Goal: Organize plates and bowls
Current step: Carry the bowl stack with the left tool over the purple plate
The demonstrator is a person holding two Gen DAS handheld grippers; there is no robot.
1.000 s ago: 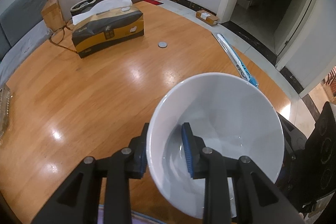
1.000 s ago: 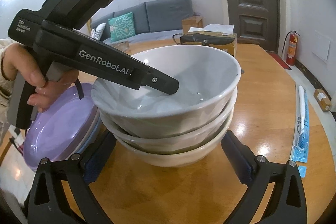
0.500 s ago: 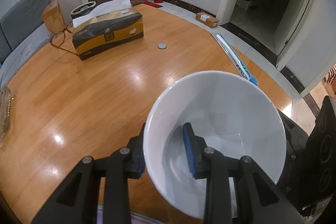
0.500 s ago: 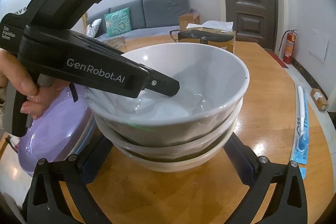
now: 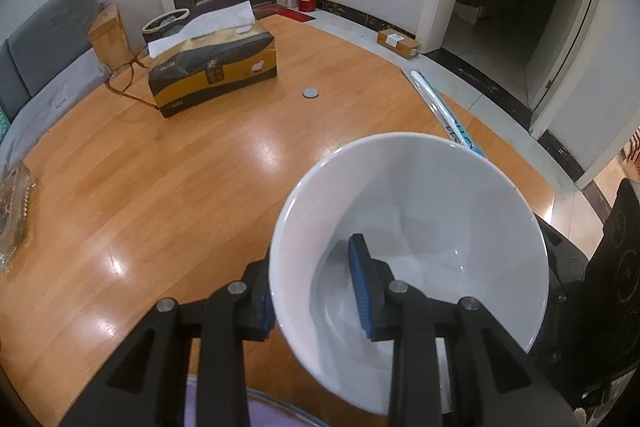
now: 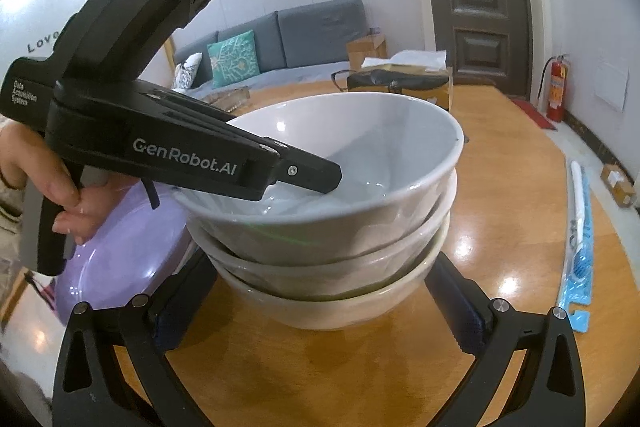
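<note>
A white bowl (image 5: pixel 420 219) sits tilted on top of two other pale bowls, the middle bowl (image 6: pixel 340 267) and the bottom bowl (image 6: pixel 340 311). My left gripper (image 5: pixel 312 287) is shut on the top bowl's near rim, one blue pad inside and the other outside. A hand (image 6: pixel 68 199) holds that gripper, and its inner finger (image 6: pixel 316 179) reaches down into the top bowl (image 6: pixel 360 131). My right gripper (image 6: pixel 320 291) stands wide around the bottom bowl, pads close to its sides. Contact is unclear. A purple plate (image 6: pixel 120 251) lies just left of the stack.
On the round wooden table (image 5: pixel 160 187) a tissue box (image 5: pixel 212 71) stands at the far side, with glasses (image 5: pixel 124 83) beside it. A small grey disc (image 5: pixel 311 92) lies nearby. A packaged blue brush (image 6: pixel 578 227) lies along the right edge, and a glass dish (image 5: pixel 12 211) at the left edge.
</note>
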